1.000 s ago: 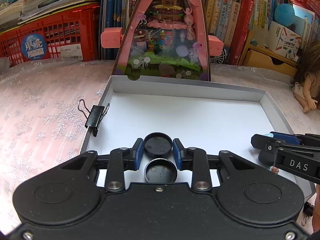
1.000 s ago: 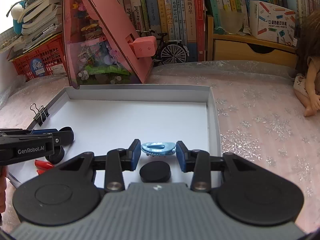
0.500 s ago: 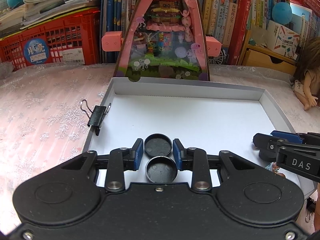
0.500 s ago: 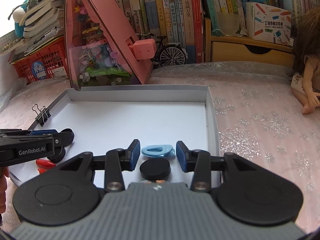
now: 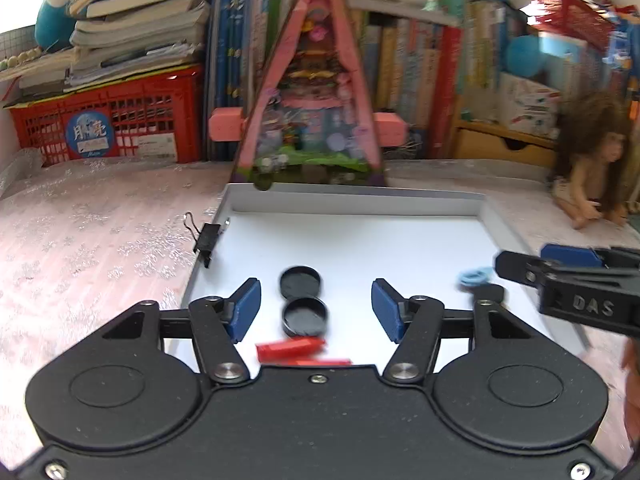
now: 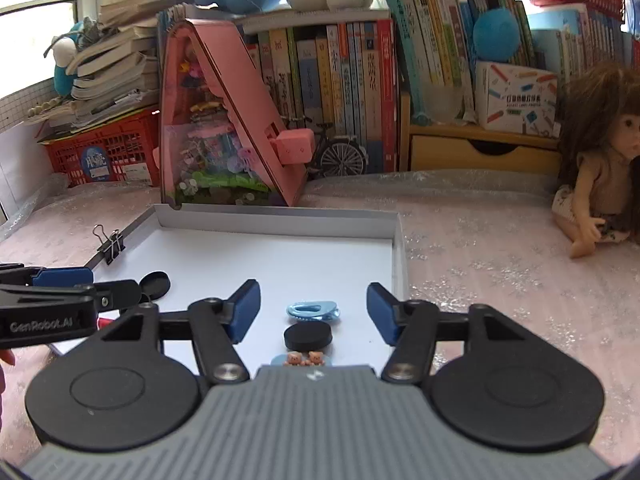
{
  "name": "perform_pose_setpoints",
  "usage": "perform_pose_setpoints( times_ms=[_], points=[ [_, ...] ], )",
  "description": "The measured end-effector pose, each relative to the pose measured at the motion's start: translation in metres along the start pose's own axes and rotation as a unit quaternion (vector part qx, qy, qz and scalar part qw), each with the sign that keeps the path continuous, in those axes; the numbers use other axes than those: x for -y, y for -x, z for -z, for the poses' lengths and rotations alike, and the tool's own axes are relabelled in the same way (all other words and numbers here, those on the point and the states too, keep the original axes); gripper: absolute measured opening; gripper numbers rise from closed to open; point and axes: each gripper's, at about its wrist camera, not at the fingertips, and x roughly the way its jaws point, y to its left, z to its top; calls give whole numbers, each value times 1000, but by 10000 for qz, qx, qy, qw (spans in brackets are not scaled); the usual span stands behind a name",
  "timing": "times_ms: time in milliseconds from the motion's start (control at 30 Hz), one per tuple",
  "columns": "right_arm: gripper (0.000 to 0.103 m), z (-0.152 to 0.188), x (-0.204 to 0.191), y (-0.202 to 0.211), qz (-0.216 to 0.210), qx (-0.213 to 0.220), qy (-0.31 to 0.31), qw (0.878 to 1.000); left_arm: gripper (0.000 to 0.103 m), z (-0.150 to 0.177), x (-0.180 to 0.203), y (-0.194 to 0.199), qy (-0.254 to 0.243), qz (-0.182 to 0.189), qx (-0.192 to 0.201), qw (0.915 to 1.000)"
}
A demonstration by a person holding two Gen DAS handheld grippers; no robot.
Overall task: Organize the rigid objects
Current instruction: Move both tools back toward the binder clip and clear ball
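Note:
A shallow white tray [image 5: 360,200] [image 6: 280,214] lies on the pink cloth. In the left wrist view two black round caps [image 5: 301,279] [image 5: 305,315] and a red clip [image 5: 290,350] lie in it, between and just ahead of my open left gripper [image 5: 316,308]. In the right wrist view a blue hair clip [image 6: 313,311], a black disc [image 6: 308,336] and a small bear clip [image 6: 303,358] lie between the fingers of my open right gripper [image 6: 313,312]. Both grippers hold nothing and hover above the tray's near end.
A black binder clip [image 5: 207,238] [image 6: 112,246] grips the tray's left wall. A pink triangular toy house [image 5: 310,120] stands behind the tray. A doll [image 6: 600,168] sits at the right. Books and a red basket [image 5: 112,124] line the back.
Both grippers have opened wide and pulled back and up from the tray. The caps, blue clip and black disc lie where they were. The red clip and bear clip have come into view.

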Motion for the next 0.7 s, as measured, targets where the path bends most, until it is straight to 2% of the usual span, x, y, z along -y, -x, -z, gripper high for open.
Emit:
perform_pose_setpoints(
  times_ms=[367,500,700],
  points=[
    [87,26,9,56,79,418,213,9989,70,47,32,67,-489,396,431,9971],
    [89,37,17,70,136,428,207,9988,72,64,41,78,-625,590,364,9956],
    [94,57,28,83,400,435,286,9978,72,87,47,87,-567,862,106,9946]
  ],
)
